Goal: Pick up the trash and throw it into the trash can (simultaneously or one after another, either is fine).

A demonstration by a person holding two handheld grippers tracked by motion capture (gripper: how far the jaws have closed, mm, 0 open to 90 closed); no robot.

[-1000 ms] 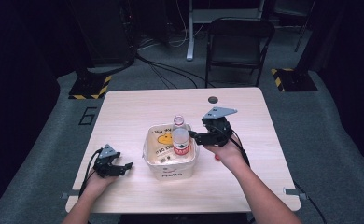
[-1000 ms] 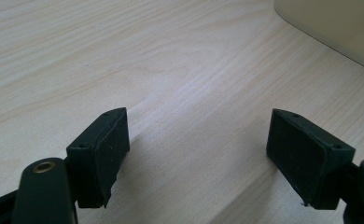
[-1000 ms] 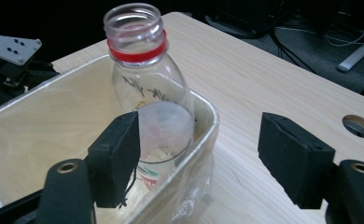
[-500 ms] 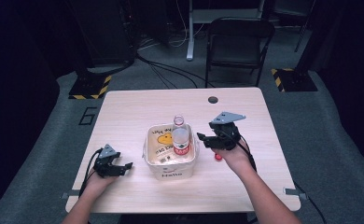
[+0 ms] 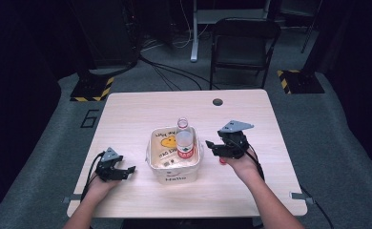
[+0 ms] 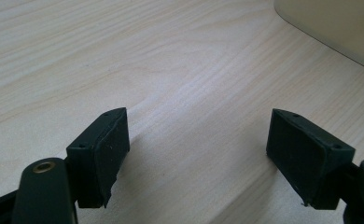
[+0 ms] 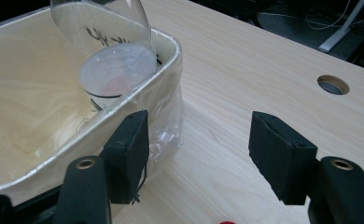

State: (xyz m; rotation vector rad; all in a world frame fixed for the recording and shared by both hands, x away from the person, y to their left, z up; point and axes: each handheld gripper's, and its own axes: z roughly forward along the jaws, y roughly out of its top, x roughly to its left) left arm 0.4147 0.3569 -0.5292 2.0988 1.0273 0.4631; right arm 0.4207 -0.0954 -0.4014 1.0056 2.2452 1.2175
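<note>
Pale wood table (image 5: 127, 114) in a dark room. The bottle (image 5: 185, 141) stands in the basket (image 5: 172, 172) at centre: light, slick, crushable, best gripped at its neck. My right gripper (image 5: 211, 146), at three o'clock, and left gripper (image 5: 127, 171), at eight, are both spread, empty.

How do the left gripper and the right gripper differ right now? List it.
The left gripper sits low near the table's front left edge, apart from the cream basket; the right gripper is beside the basket's right wall, near the clear bottle. The right gripper's grey plate looks larger than the left's. A small red thing lies under the right one, none by the left. Both have jaws open, holding nothing.
</note>
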